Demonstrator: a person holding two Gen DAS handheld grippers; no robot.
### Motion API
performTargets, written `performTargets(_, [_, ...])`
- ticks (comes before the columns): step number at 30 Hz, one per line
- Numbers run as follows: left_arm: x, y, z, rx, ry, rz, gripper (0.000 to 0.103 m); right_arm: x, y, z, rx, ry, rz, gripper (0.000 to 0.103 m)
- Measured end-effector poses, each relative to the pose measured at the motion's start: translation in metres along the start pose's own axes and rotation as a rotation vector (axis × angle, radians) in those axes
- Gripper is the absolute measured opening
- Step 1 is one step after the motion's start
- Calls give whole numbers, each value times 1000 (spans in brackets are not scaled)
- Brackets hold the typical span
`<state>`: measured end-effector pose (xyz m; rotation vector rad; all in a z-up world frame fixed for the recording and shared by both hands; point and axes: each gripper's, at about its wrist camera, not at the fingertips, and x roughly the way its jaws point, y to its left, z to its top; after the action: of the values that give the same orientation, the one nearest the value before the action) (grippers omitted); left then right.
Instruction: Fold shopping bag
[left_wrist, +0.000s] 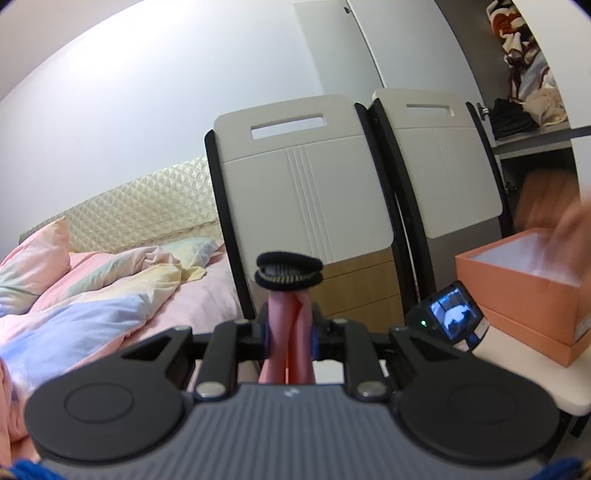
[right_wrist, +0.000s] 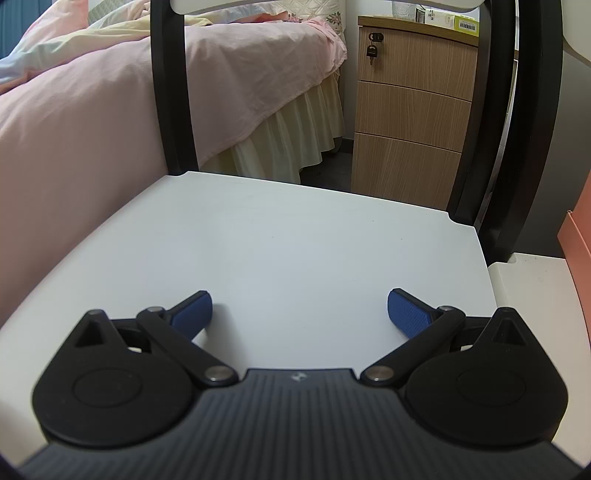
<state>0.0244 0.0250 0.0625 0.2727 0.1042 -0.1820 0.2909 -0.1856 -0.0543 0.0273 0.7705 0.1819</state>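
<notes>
I've got the left hand-held gripper (left_wrist: 290, 334) pinching the bag (left_wrist: 286, 332), rolled pink w/ black band, frame center. Right hand-held gripper (right_wrist: 299, 314) spread, empty over bench (right_wrist: 280, 240). Risk: thin grip, bundle could slip or unroll.

Ahead of me a pale wall (left_wrist: 129, 92) rises behind a bed (left_wrist: 110, 288) with pastel bedding and a quilted cream headboard (left_wrist: 147, 199); two white folding chairs (left_wrist: 303, 184) stand upright with black frames; beyond them a wooden drawer cabinet (right_wrist: 410, 110), a key hanging in its top lock; a wardrobe shelf (left_wrist: 524, 92) holds heaped clothes; below me a white tabletop (right_wrist: 277, 258); dark floor (right_wrist: 332, 166) under the bed skirt
</notes>
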Motion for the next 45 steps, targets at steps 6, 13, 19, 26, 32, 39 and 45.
performTargets(6, [2, -7, 1, 9, 7, -5, 23, 0, 0, 0, 0, 0, 0, 103])
performTargets(13, [4, -9, 1, 17, 19, -3, 23, 0, 0, 0, 0, 0, 1, 103])
performTargets(19, [6, -9, 0, 21, 20, -9, 23, 0, 0, 0, 0, -1, 1, 103])
performTargets(26, [4, -11, 0, 30, 15, -19, 23, 0, 0, 0, 0, -1, 1, 103])
performTargets(32, [0, -12, -1, 40, -8, -68, 23, 0, 0, 0, 0, 0, 1, 103])
performTargets(39, [-16, -41, -5, 212, -65, -265, 21, 0, 0, 0, 0, 0, 2, 103])
performTargets(45, [-9, -34, -4, 144, -39, -213, 21, 0, 0, 0, 0, 0, 2, 103])
